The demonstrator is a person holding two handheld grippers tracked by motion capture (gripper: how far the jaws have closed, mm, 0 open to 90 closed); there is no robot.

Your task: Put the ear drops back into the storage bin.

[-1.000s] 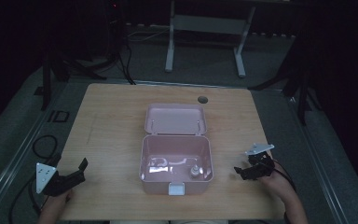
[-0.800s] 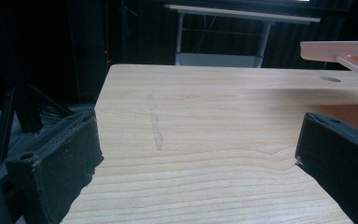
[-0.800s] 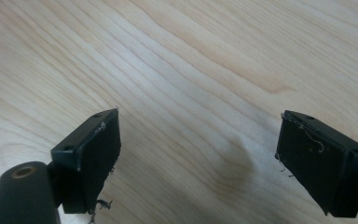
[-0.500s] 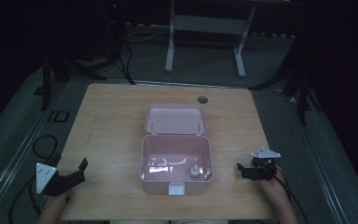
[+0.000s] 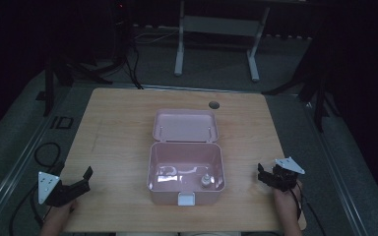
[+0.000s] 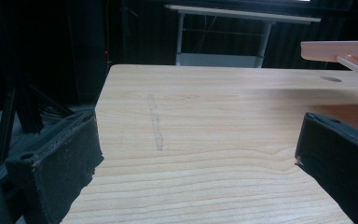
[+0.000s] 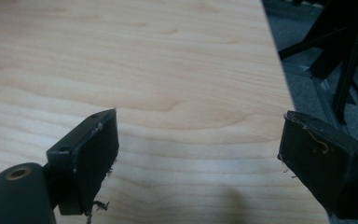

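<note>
An open pink box [image 5: 186, 166] stands mid-table, its lid [image 5: 186, 126] laid back flat behind it. Inside lie a small clear bottle [image 5: 205, 180] at the right front and something pale [image 5: 169, 172] at the left. My left gripper [image 5: 84, 181] rests near the front left corner of the table, open, with bare wood between its fingers [image 6: 56, 158]. My right gripper [image 5: 260, 175] sits right of the box, also open and holding nothing; its fingers [image 7: 91, 154] frame bare table. The lid's edge [image 6: 340, 49] juts in at the upper right of the left gripper view.
The wooden table [image 5: 118, 128] has a round cable hole [image 5: 214, 104] behind the box. Its right edge [image 7: 279, 70] lies close to my right gripper. A white desk frame [image 5: 216, 29] and dark stands sit on the floor beyond.
My right gripper has drifted slightly right and toward the near edge, away from the box. The left gripper and the box have stayed put.
</note>
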